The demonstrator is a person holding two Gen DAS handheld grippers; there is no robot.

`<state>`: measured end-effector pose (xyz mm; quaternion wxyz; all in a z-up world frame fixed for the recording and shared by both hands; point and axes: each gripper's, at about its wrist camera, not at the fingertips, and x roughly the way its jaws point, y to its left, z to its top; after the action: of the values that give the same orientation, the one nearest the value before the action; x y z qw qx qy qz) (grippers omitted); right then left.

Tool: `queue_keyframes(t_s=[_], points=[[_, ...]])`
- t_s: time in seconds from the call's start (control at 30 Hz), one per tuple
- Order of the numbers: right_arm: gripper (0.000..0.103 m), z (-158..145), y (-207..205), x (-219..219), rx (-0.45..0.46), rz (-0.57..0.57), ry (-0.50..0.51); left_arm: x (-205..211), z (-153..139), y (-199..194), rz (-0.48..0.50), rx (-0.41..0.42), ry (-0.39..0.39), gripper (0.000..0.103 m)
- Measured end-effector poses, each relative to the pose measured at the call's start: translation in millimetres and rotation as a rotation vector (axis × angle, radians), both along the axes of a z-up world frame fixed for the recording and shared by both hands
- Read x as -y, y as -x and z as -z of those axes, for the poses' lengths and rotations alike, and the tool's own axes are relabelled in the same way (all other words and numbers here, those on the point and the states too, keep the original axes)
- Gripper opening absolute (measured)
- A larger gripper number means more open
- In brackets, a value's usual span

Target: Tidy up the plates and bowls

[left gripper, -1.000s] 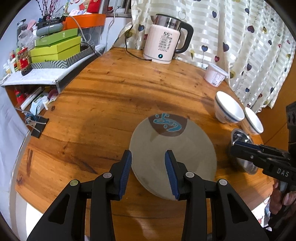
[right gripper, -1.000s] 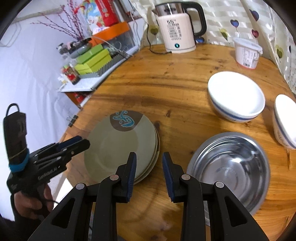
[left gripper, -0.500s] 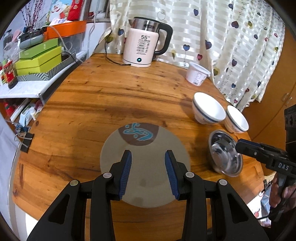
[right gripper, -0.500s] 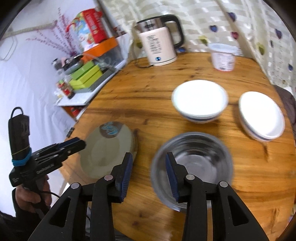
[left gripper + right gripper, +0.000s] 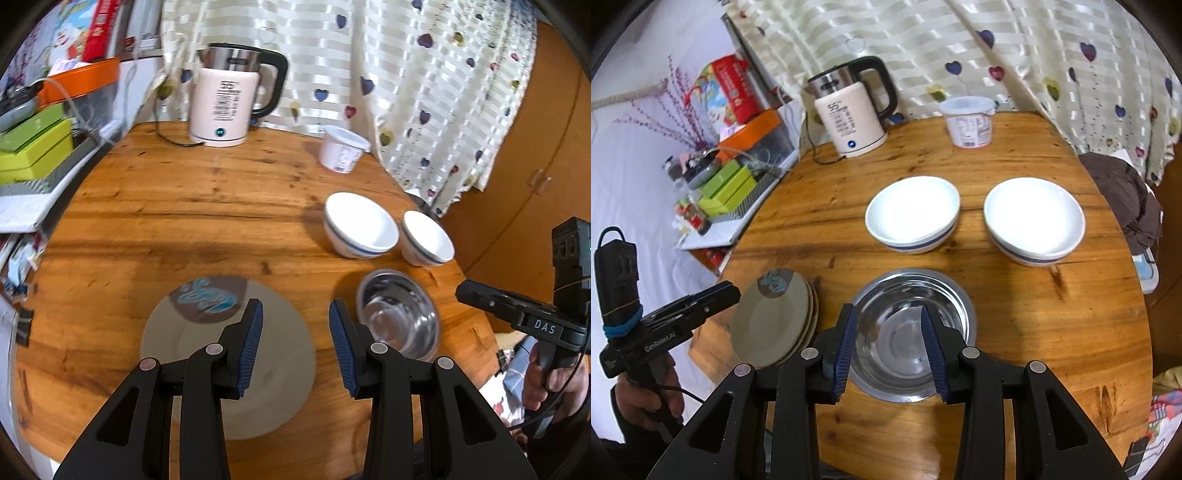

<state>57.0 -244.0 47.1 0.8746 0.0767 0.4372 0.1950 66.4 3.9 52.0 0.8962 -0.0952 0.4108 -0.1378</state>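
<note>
The left gripper (image 5: 295, 341) has its blue-padded jaws apart with nothing between them, hanging above the stack of grey-green plates (image 5: 225, 354) near the table's front edge. The right gripper (image 5: 886, 349) is also empty, jaws apart after widening slightly within the last second, and sits over the steel bowl (image 5: 910, 334).

A second ago both views sat low and close to the plates; both now look from higher and further back, and the right view has swung from the plates to the steel bowl. That suggests the plates are finished and the bowls come next.

Beyond stand two white bowls (image 5: 912, 214) (image 5: 1034, 221), side by side and apart, then a white tub (image 5: 969, 123) and a kettle (image 5: 851, 110) on the round wooden table (image 5: 1052, 314). The left view is motion-blurred, and the number of stacked plates cannot be counted for certain.
</note>
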Motion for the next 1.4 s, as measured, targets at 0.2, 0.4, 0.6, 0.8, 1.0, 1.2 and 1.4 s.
queue_keyframes(t_s=[0.2, 0.4, 0.6, 0.8, 1.0, 1.2, 1.4], points=[[0.036, 2, 4, 6, -0.017, 0.069, -0.043, 13, 0, -20, 0.073, -0.037, 0.007, 0.039], [0.030, 8, -14, 12, -0.029, 0.123, -0.070, 25, 4, -49, 0.119, -0.070, 0.019, 0.039], [0.028, 17, -53, 11, -0.067, 0.117, -0.077, 28, 11, -83, 0.092, -0.095, 0.076, 0.039], [0.028, 24, -89, 4, -0.083, 0.110, -0.076, 34, 21, -117, 0.081, -0.131, 0.111, 0.039], [0.028, 34, -111, 2, -0.109, 0.143, -0.071, 43, 29, -136, 0.096, -0.158, 0.124, 0.039], [0.028, 43, -121, 6, -0.132, 0.165, -0.066, 50, 37, -150, 0.098, -0.177, 0.112, 0.039], [0.028, 48, -129, 5, -0.143, 0.176, -0.064, 58, 43, -160, 0.102, -0.192, 0.097, 0.033]])
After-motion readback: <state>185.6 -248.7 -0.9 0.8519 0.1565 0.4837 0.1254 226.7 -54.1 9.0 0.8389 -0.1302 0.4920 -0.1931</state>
